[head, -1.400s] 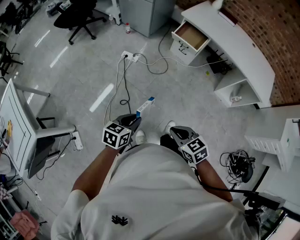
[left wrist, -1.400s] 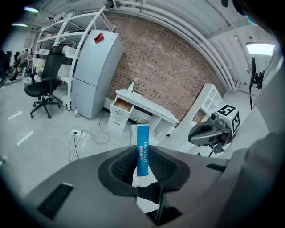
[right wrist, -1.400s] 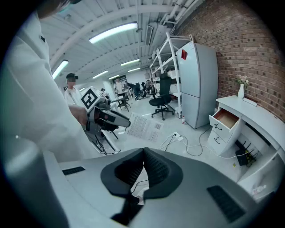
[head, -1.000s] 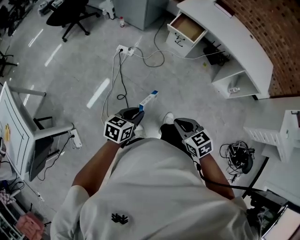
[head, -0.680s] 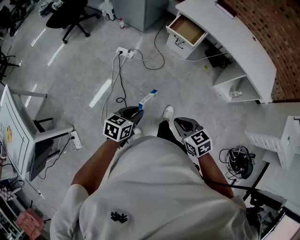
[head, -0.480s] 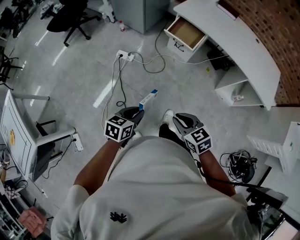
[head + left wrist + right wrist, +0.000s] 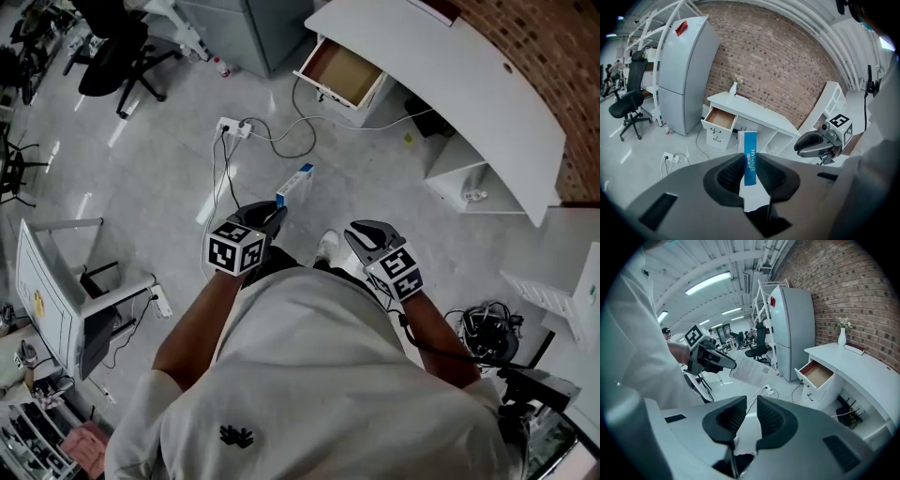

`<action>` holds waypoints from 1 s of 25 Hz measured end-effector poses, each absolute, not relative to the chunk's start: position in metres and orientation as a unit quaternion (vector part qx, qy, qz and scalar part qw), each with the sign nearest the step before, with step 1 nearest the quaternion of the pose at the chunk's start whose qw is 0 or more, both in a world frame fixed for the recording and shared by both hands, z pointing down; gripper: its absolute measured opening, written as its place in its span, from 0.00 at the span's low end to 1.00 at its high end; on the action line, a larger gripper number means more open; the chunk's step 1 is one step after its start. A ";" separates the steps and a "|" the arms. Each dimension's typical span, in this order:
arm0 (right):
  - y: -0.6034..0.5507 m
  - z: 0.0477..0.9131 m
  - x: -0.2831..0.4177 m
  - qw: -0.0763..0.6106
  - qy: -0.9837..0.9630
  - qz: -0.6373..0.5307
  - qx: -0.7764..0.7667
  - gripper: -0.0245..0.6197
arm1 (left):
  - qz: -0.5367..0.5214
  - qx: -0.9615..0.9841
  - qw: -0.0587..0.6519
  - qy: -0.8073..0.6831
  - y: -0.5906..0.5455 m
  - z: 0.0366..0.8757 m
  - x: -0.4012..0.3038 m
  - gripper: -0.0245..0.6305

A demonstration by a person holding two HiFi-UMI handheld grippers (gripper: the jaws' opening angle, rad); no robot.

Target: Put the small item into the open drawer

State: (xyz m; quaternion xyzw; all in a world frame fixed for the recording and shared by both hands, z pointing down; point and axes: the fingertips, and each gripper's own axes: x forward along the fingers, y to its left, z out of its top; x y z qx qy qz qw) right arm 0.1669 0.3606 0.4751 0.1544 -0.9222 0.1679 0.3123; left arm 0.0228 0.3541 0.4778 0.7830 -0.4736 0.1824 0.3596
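Observation:
A small blue-and-white box [image 7: 293, 183] sticks out forward from my left gripper [image 7: 275, 214], which is shut on its lower end. In the left gripper view the box [image 7: 750, 157] stands upright between the pads. My right gripper [image 7: 361, 232] is held beside it at waist height; its jaws [image 7: 749, 416] stand a narrow gap apart with nothing between them. The open drawer [image 7: 339, 73], wood-brown inside, juts from the left end of the curved white desk [image 7: 450, 66], well ahead across the floor. It also shows as the drawer [image 7: 721, 118] and the drawer [image 7: 818, 374] in the gripper views.
A power strip with trailing cables [image 7: 234, 128] lies on the floor between me and the drawer. A grey refrigerator [image 7: 684, 70] stands left of the desk, a black office chair [image 7: 112, 47] further left. A white table [image 7: 56, 281] is at my left, a cable bundle [image 7: 487, 333] at my right.
The desk and drawer have come closer in the head view as the person walks toward them. Both grippers keep their pose, the box still in the left one.

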 end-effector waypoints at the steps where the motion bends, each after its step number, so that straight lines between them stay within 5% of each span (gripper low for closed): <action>1: 0.354 0.476 0.175 0.310 -0.921 0.173 0.158 0.18 | 0.185 0.784 0.358 -0.472 0.345 0.477 0.030 0.17; 14: 0.212 0.486 0.212 0.300 -0.895 0.224 0.243 0.10 | 0.201 0.790 0.354 -0.458 0.157 0.500 0.015 0.17; 25: 0.054 0.474 0.125 0.305 -0.863 0.267 0.301 0.10 | 0.257 0.790 0.338 -0.442 -0.054 0.553 -0.074 0.17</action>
